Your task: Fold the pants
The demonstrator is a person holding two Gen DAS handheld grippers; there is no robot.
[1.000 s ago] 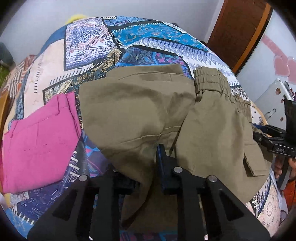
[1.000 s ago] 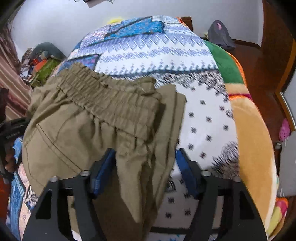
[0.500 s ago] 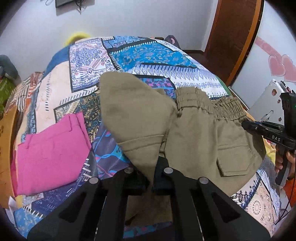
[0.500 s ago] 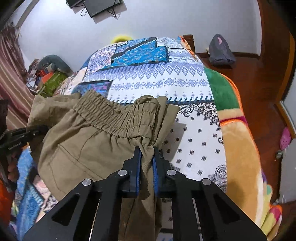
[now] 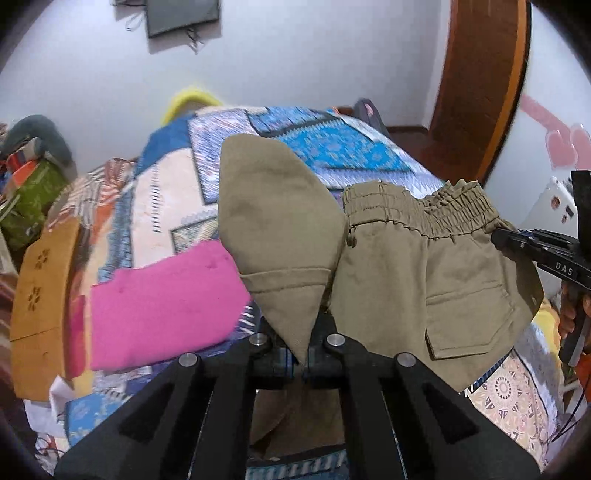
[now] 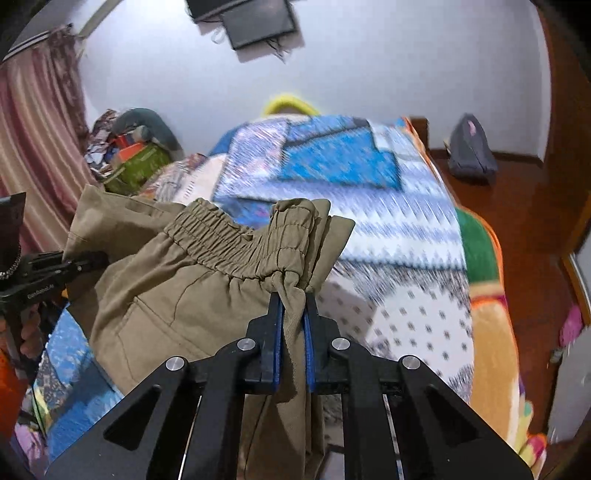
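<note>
Olive-green pants (image 5: 424, 266) hang in the air above the bed (image 5: 332, 155), held up by both grippers. The left gripper (image 5: 301, 363) is clenched on a pointed fold of the cloth. The right gripper (image 6: 293, 314) is clenched on the bunched stretchy waistband (image 6: 236, 243). A pink cloth (image 5: 162, 302) lies flat on the patterned bed cover.

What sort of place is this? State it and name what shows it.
Most likely a bedroom in a home: a bed under a patchwork bedspread, a flat screen mounted on the white wall, a curtain at the side and a backpack on the wooden floor.
</note>
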